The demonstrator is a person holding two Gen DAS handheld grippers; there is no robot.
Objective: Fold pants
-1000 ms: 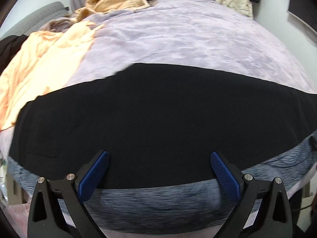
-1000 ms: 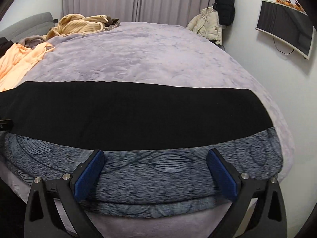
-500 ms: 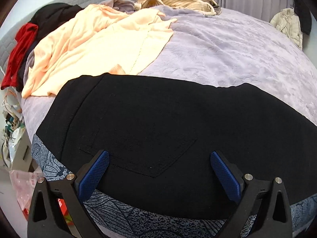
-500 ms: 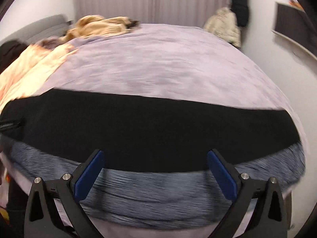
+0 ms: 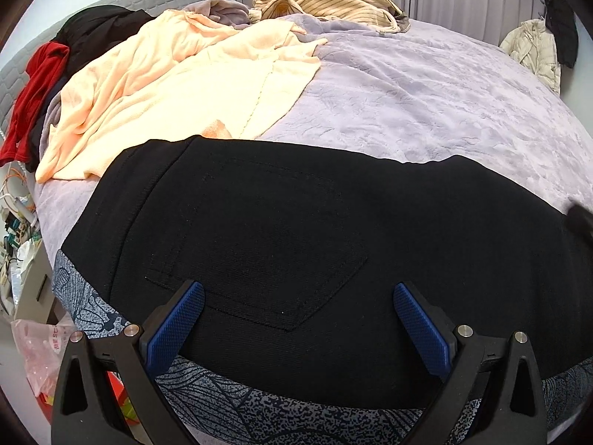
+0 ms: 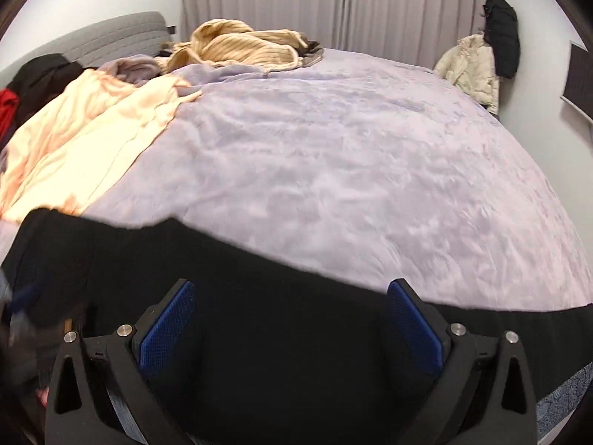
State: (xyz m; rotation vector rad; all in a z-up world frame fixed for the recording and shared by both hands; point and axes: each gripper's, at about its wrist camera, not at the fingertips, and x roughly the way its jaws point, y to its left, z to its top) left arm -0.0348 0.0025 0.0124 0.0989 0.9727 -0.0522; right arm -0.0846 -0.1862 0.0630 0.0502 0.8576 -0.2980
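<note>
Black pants (image 5: 296, 230) lie flat across the near edge of a lilac bed (image 5: 426, 92), folded lengthwise, with a back pocket facing up and the waist end at the left. My left gripper (image 5: 296, 311) is open and hovers over the pocket area near the waist. My right gripper (image 6: 289, 319) is open and empty, low over the pants (image 6: 278, 315) further along the leg. The right gripper's tip (image 5: 580, 218) shows at the right edge of the left wrist view.
A peach garment (image 5: 178, 85) lies spread at the left beyond the pants. A beige striped sweater (image 6: 241, 48), red and black clothes (image 5: 37, 85) and a grey headboard (image 6: 103, 37) are at the back. A patterned grey-blue sheet (image 5: 259, 404) covers the bed's front edge. Jackets (image 6: 478, 66) hang at the right wall.
Both grippers have shifted left along the pants and moved closer. The left one now faces the pocket and waist end; the right one has dropped low over the leg. Both stayed open.
</note>
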